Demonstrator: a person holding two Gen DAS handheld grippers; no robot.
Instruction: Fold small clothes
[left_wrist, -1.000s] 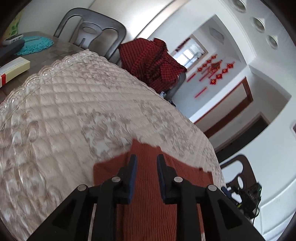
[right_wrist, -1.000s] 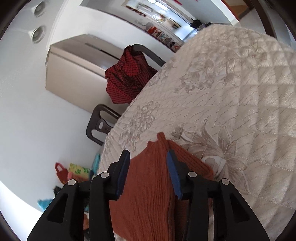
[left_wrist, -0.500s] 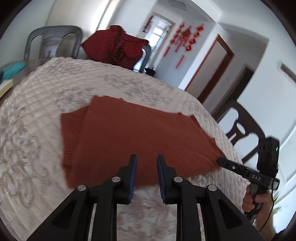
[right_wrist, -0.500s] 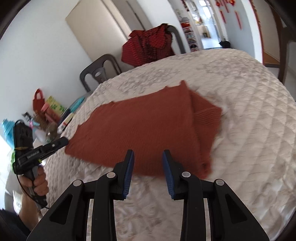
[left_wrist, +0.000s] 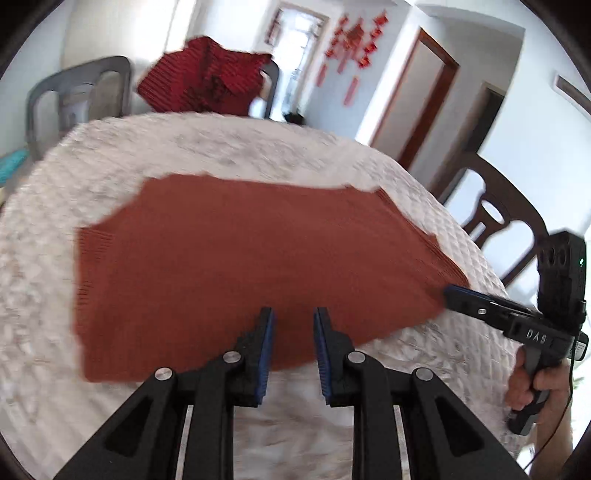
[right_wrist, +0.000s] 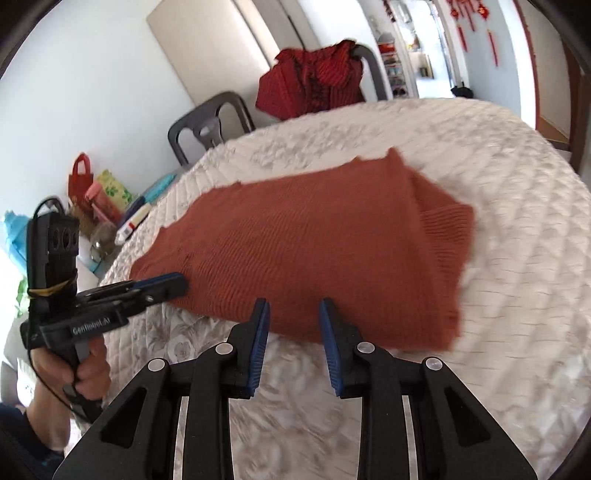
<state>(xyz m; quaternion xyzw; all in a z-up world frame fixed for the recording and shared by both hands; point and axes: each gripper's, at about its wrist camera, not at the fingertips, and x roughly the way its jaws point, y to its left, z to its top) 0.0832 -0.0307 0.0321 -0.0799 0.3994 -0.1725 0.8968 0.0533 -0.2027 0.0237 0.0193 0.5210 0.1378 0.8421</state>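
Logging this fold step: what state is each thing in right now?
Rust sweater: folded, flat on the quilted cover.
Left tongs: open, empty.
Right tongs: open, empty, jaws just been closing.
Red checked garment: draped over a chair.

bare quilted tablecloth (right_wrist: 517, 206) around sweater (right_wrist: 314, 240)

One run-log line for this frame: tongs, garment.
left tongs: open, empty | right tongs: open, empty, just closing | rust sweater: folded flat on quilted cover
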